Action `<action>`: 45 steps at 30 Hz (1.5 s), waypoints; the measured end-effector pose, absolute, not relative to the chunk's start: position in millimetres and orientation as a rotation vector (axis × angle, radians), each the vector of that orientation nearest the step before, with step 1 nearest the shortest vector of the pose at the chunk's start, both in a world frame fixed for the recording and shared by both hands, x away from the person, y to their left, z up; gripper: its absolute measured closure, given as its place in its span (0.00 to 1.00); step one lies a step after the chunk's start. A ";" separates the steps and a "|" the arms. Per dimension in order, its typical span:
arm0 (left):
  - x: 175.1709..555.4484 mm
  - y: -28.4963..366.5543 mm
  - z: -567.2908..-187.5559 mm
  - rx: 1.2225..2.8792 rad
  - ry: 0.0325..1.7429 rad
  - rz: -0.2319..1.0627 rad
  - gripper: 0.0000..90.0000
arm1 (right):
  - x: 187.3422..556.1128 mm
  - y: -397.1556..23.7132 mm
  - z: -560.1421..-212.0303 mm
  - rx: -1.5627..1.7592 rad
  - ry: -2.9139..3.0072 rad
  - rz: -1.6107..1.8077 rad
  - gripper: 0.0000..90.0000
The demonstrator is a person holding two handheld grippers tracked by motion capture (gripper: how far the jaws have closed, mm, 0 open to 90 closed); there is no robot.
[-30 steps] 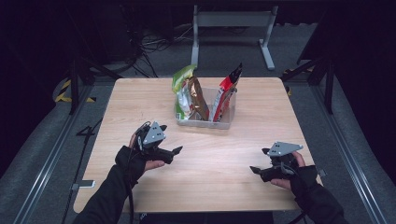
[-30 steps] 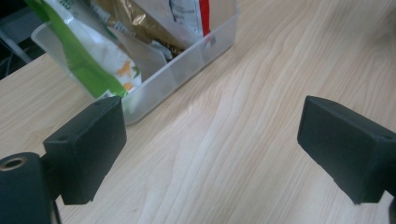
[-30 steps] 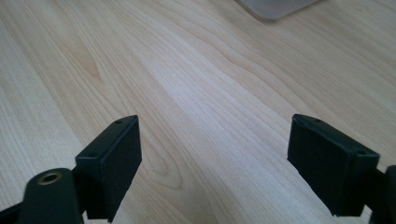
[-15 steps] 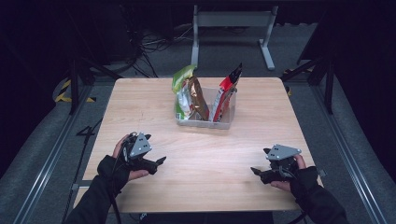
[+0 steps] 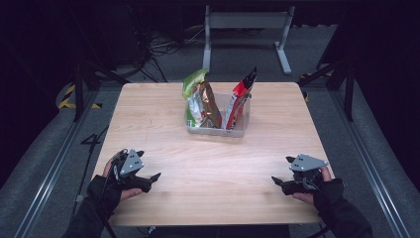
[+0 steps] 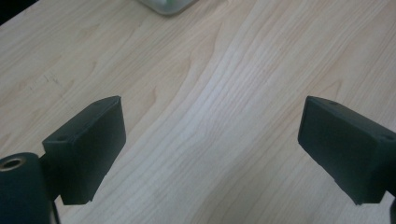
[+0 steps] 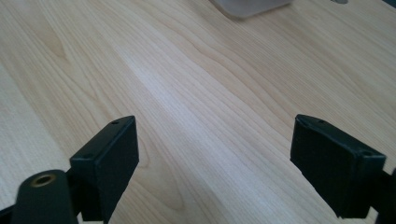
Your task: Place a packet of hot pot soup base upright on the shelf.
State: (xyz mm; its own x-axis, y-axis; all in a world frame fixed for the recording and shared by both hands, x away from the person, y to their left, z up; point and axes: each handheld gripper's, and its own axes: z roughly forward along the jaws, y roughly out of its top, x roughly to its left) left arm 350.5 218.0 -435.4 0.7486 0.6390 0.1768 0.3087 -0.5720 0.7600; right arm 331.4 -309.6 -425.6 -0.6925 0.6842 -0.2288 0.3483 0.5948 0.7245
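A clear plastic bin [image 5: 218, 130] stands on the wooden table [image 5: 163, 114] at its middle back. Upright in it are a green and brown snack bag [image 5: 198, 101] and a red snack bag [image 5: 240, 96]. My left gripper [image 5: 151, 179] rests low at the table's front left, open, with bare wood between its jaws [image 6: 210, 140]. My right gripper [image 5: 277, 182] sits at the front right, open as well, nothing between its jaws [image 7: 215, 149]. A blurred corner of the bin [image 6: 168, 4] lies at the top of the left gripper view, and the bin's edge [image 7: 252, 5] tops the right gripper view.
A grey metal stand [image 5: 245, 29] is on the floor behind the table. Dark frame legs and cables surround the table, with yellow-black tape [image 5: 74, 99] at left. Bare wood stretches between both grippers and the bin.
My left gripper has drawn back toward the front left of the table and settled lower. The right gripper has stayed where it was.
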 end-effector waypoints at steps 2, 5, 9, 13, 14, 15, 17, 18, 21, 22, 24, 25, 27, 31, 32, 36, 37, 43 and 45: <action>348.8 222.1 -438.4 2.200 0.712 0.575 0.09 | 330.6 -312.2 -426.2 0.825 2.331 0.915 0.18; 345.7 229.0 -442.9 2.184 0.728 0.559 0.09 | 329.0 -315.4 -426.8 0.830 2.319 0.920 0.18; 340.1 239.4 -449.7 2.143 0.771 0.544 0.09 | 326.8 -320.5 -427.9 0.838 2.283 0.947 0.17; 335.4 246.7 -452.6 2.119 0.795 0.547 0.09 | 322.2 -325.0 -429.9 0.838 2.244 0.976 0.17; 332.7 253.8 -453.2 2.084 0.821 0.531 0.09 | 320.1 -326.5 -430.9 0.837 2.230 0.981 0.17; 332.7 253.8 -453.2 2.084 0.821 0.531 0.09 | 320.1 -326.5 -430.9 0.837 2.230 0.981 0.17; 329.5 258.5 -453.8 2.069 0.838 0.537 0.09 | 318.2 -329.1 -431.4 0.842 2.218 0.991 0.16; 328.5 260.1 -454.6 2.061 0.844 0.534 0.09 | 317.2 -331.0 -431.4 0.857 2.207 1.001 0.16; 323.3 265.9 -456.5 2.057 0.862 0.538 0.08 | 316.0 -335.7 -430.3 0.882 2.178 1.028 0.14; 321.9 268.4 -456.6 2.048 0.871 0.538 0.08 | 315.4 -336.7 -429.9 0.888 2.169 1.038 0.14; 319.3 274.3 -456.9 2.022 0.890 0.540 0.07 | 314.2 -339.8 -429.3 0.906 2.150 1.056 0.14; 318.1 276.2 -457.2 2.014 0.900 0.538 0.07 | 313.4 -341.0 -429.4 0.913 2.143 1.060 0.14; 317.1 279.6 -458.1 2.000 0.907 0.541 0.07 | 312.5 -343.3 -429.7 0.924 2.134 1.069 0.14; 316.2 286.1 -459.0 1.972 0.933 0.544 0.07 | 308.5 -349.8 -430.8 0.955 2.096 1.089 0.14; 316.2 287.5 -459.2 1.966 0.931 0.542 0.07 | 307.5 -351.9 -431.2 0.966 2.084 1.098 0.14; 313.2 293.7 -459.2 1.936 0.938 0.543 0.07 | 305.1 -359.2 -431.8 1.010 2.044 1.126 0.14; 312.6 294.3 -458.9 1.925 0.942 0.542 0.07 | 304.8 -360.9 -431.4 1.020 2.035 1.141 0.14; 311.5 293.8 -456.6 1.915 0.933 0.544 0.07 | 305.0 -363.9 -436.1 1.048 2.028 1.141 0.15; 311.5 293.0 -456.6 1.912 0.935 0.534 0.07 | 305.1 -364.2 -436.6 1.048 2.028 1.136 0.15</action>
